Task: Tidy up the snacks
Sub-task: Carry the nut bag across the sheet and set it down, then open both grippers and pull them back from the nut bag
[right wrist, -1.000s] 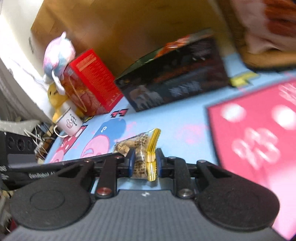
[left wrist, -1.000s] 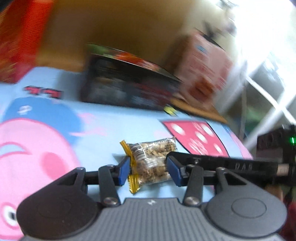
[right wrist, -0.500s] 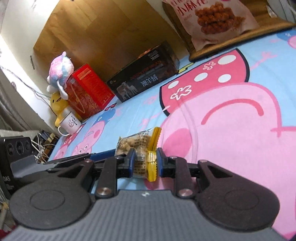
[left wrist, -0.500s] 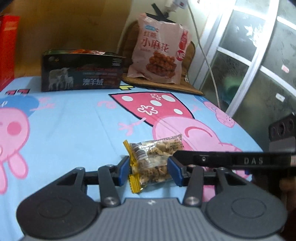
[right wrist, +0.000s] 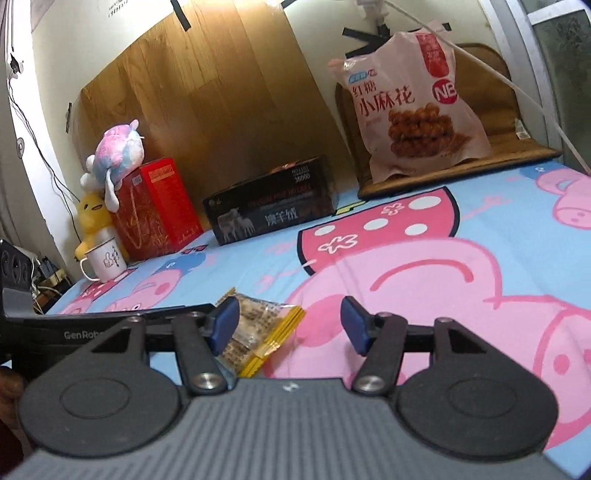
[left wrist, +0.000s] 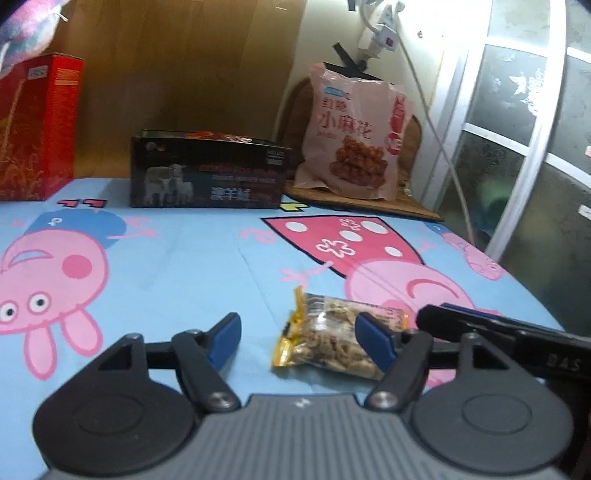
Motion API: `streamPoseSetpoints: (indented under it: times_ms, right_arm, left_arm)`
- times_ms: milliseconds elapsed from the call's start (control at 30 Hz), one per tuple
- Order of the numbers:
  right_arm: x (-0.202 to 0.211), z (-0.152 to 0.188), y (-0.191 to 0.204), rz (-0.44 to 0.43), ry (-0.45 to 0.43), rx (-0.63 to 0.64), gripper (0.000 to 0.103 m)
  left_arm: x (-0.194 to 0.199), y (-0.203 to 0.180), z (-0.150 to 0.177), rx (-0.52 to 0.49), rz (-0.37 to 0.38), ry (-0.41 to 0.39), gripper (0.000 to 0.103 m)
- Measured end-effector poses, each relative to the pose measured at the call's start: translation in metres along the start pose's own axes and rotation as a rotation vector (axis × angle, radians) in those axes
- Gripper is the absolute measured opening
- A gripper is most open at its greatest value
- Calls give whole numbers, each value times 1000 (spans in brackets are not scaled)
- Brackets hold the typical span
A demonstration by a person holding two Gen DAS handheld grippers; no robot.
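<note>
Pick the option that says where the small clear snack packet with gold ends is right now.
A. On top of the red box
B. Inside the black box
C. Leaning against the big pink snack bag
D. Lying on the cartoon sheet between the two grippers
D: the snack packet lies flat on the cartoon sheet, with neither gripper's opening jaws clamping it.

Snack packet [right wrist: 258,332] on cartoon sheet [right wrist: 480,229], beside opening right claw [right wrist: 291,325]

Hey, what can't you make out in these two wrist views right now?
- Snack packet: its right end is hidden behind the left gripper's finger in the left view; print too small to read.
- Black box: contents hidden by its walls in both views.
- Plush: cut off by the left view's edge.
</note>
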State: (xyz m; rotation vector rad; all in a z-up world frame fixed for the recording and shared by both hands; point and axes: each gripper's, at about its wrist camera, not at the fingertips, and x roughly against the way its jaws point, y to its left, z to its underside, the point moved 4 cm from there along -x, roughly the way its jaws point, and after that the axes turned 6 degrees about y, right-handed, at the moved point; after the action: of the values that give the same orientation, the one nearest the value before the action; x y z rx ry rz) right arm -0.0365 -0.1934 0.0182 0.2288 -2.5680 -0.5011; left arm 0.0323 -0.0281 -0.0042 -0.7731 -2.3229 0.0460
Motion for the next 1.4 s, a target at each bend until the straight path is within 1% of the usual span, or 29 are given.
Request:
streamPoseSetpoints:
  times_ms: [133, 300, 400, 500, 667, 700, 767, 800, 833, 933, 1133, 1200, 1233, 1300, 1400]
  right_arm:
    - [-1, 2, 7, -11, 17, 47, 64]
    - [-5, 5, 11, -34, 72, 83, 64]
    - [-5, 7, 13, -45, 94, 93, 64]
    - [-7, 10, 16, -41, 131, 118, 64]
    - [-7, 13, 19, -25, 151, 148, 65]
    - [-7, 13, 19, -25, 153, 155, 66]
    - [-6, 15, 19, -34, 164, 186, 77]
    - [-6, 15, 20, -48, 173, 207, 88]
    - [-6, 16, 21, -59, 183, 223, 97]
    - [-5, 18, 23, -51, 198, 264, 99]
    - [-2, 22, 24, -41, 194, 316, 99]
    - [-1, 24, 24, -40, 196, 336, 99]
    - [-1, 24, 24, -41, 194, 336, 99]
    - [0, 24, 23, -36, 191, 338, 99]
    - [2, 27, 25, -10, 193, 383, 99]
  left_arm:
    - [-3, 3, 0, 28, 30, 25, 70]
    - [-5, 3, 0, 28, -2, 31, 70]
    - [-5, 3, 0, 26, 13, 36, 75]
    - [-6, 4, -1, 34, 18, 37, 75]
    - [-6, 4, 0, 29, 3, 34, 76]
    - [-6, 3, 1, 23, -3, 33, 76]
    - [-7, 2, 0, 12, -25, 34, 76]
    - [-8, 1, 0, 8, -36, 34, 78]
    - [-9, 1, 0, 5, -38, 36, 79]
    - [-9, 0, 0, 3, -37, 43, 82]
    - [-8, -1, 1, 2, -73, 49, 85]
    - [-7, -1, 2, -7, -82, 54, 89]
    - [-7, -2, 2, -13, -91, 58, 93]
    - [-7, -3, 4, -23, -113, 69, 99]
    - [-6, 0, 4, -10, -113, 70, 100]
